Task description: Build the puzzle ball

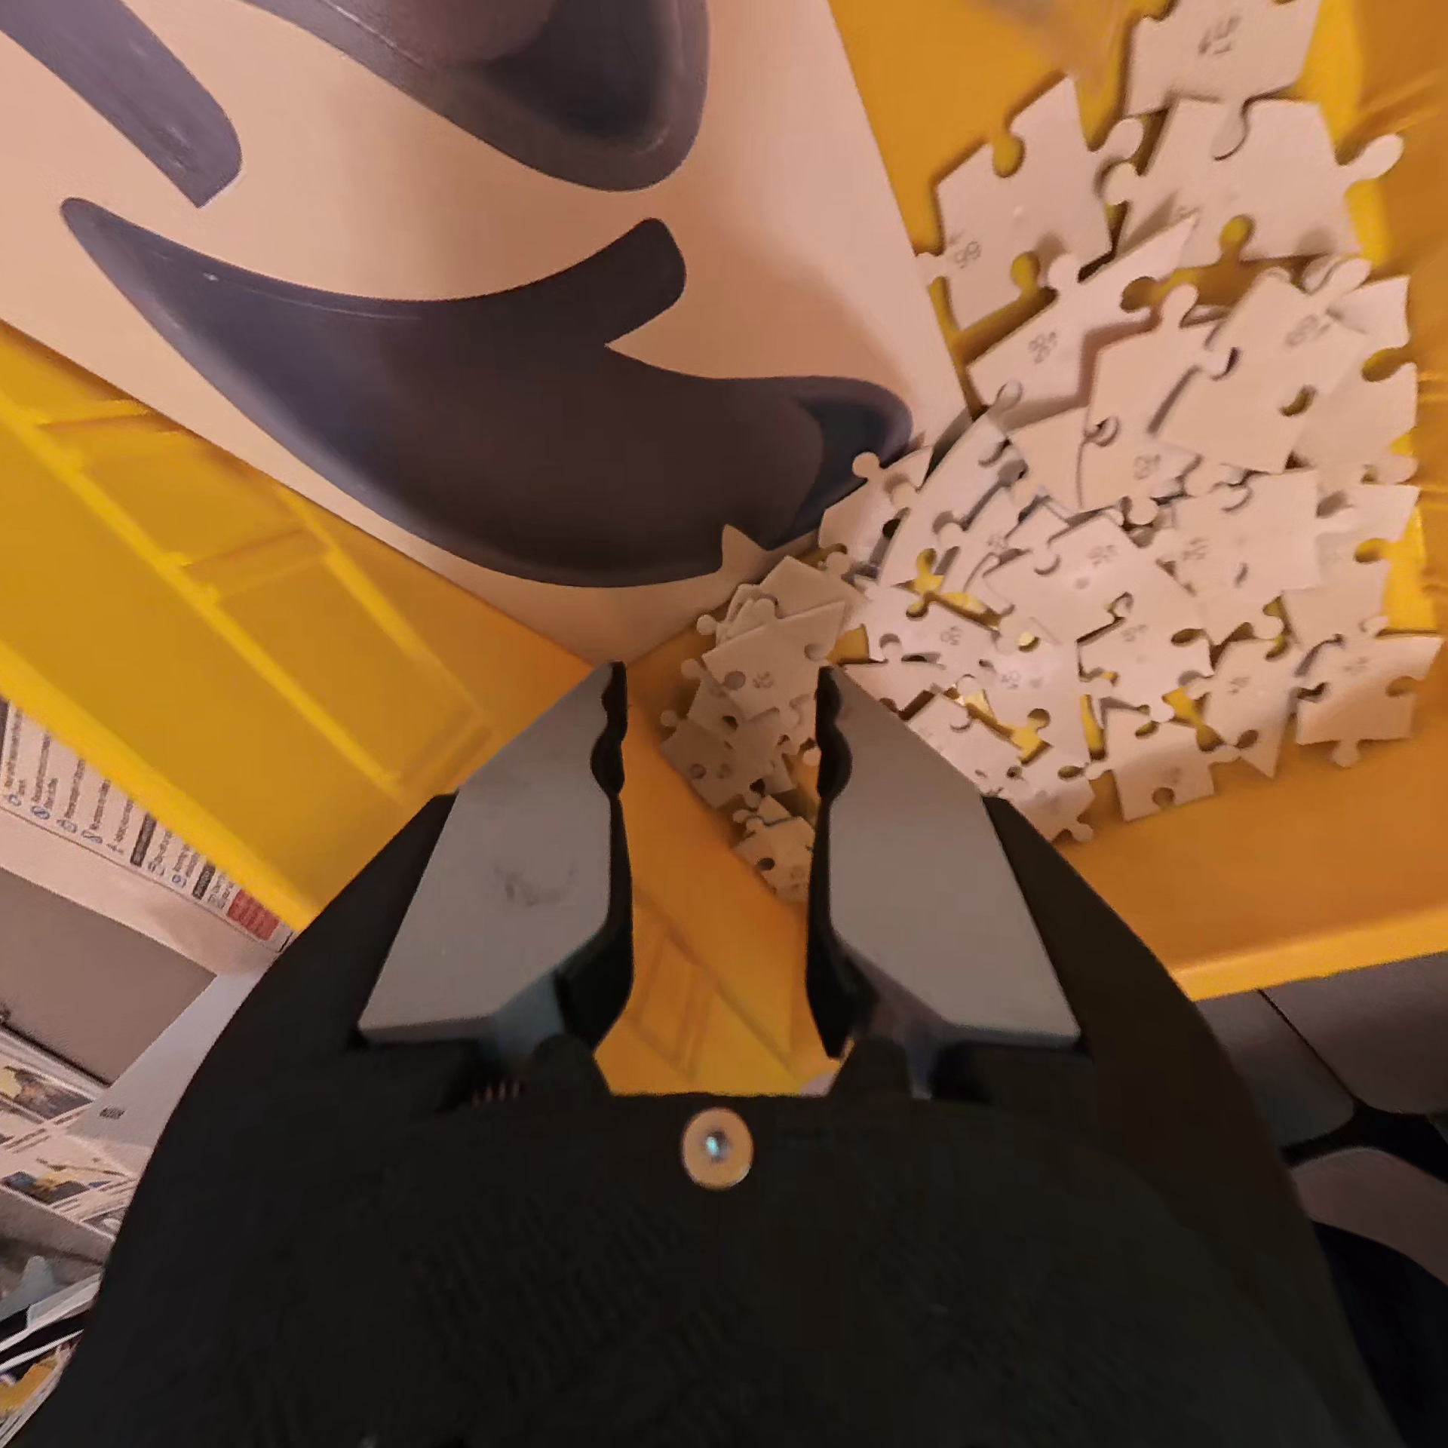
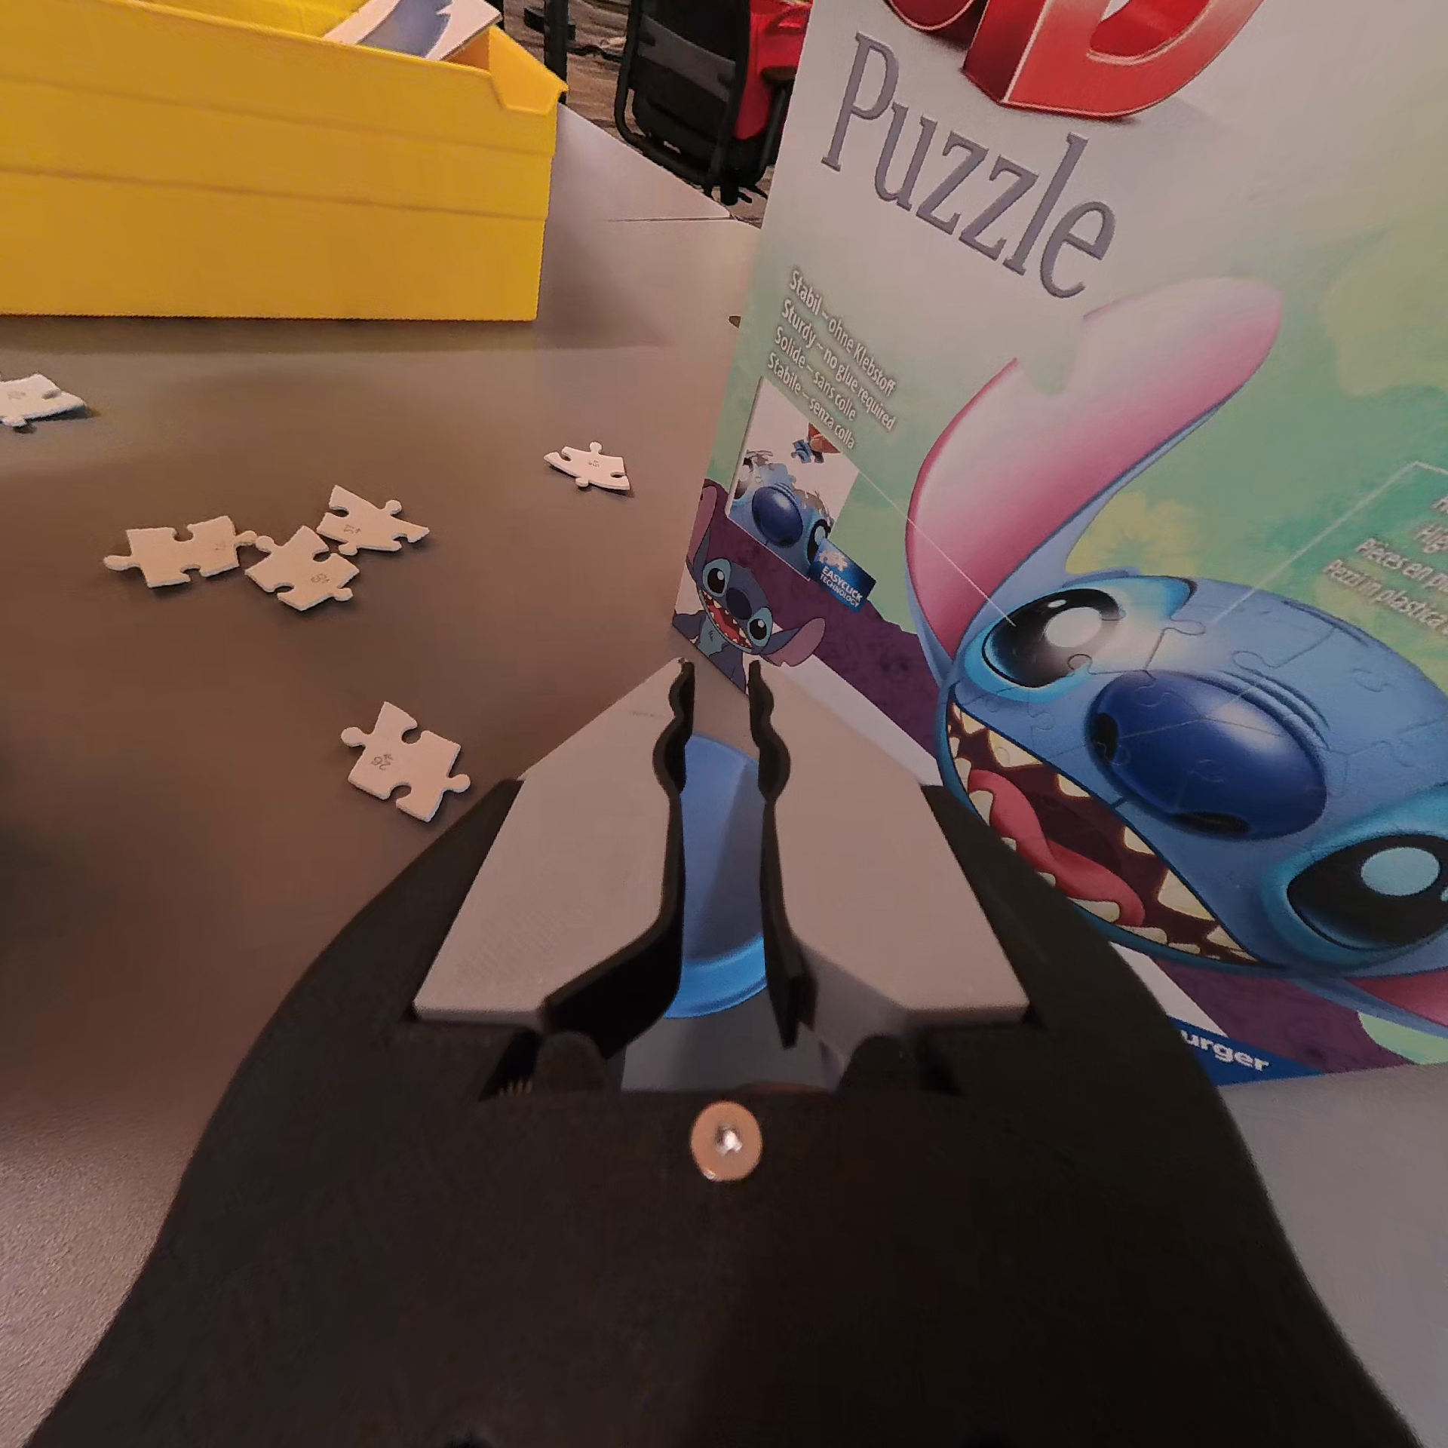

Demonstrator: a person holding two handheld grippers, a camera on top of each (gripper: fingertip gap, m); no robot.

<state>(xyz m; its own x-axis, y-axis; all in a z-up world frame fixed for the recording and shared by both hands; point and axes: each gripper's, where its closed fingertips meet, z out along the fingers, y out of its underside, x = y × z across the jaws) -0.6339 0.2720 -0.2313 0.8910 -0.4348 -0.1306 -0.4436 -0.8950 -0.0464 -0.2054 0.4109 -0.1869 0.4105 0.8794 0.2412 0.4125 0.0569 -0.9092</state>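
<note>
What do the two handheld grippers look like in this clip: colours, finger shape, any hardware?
Both match. The left gripper and right gripper have a matte black, ribbed body forking into two prongs, grey wedge-shaped fingers lined with wavy black pads, and a silver screw with washer at centre. No cables or sleeves show.

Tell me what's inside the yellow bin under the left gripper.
A heap of loose puzzle pieces, pale backs up, plus a printed card with dark shapes lying beside and partly under them. Whatever lies beneath the heap and card is hidden.
</note>
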